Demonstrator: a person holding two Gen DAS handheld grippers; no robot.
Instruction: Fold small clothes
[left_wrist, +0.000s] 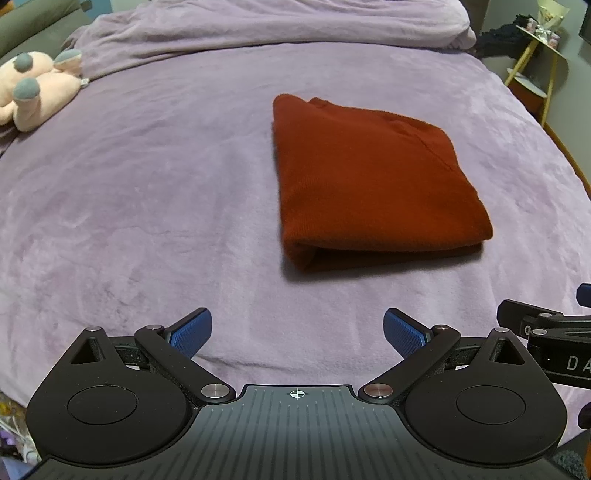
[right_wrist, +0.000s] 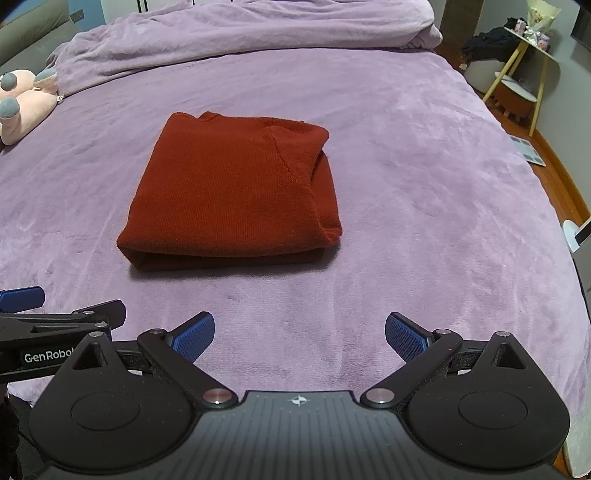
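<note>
On the purple bed (left_wrist: 147, 206), the left wrist view shows a folded rust-red sweater (left_wrist: 373, 184) lying flat, ahead and right of the left hand-held gripper (left_wrist: 297, 332), whose jaws gape wide and empty. From the right wrist view, the sweater (right_wrist: 232, 195) lies ahead and left of the right hand-held gripper (right_wrist: 299, 336), likewise spread wide, holding nothing; a pink plush toy (right_wrist: 22, 103) rests far left.

purple blanket (right_wrist: 406, 221), pink plush toy (left_wrist: 33, 88), yellow-legged side table (right_wrist: 532, 62)
</note>
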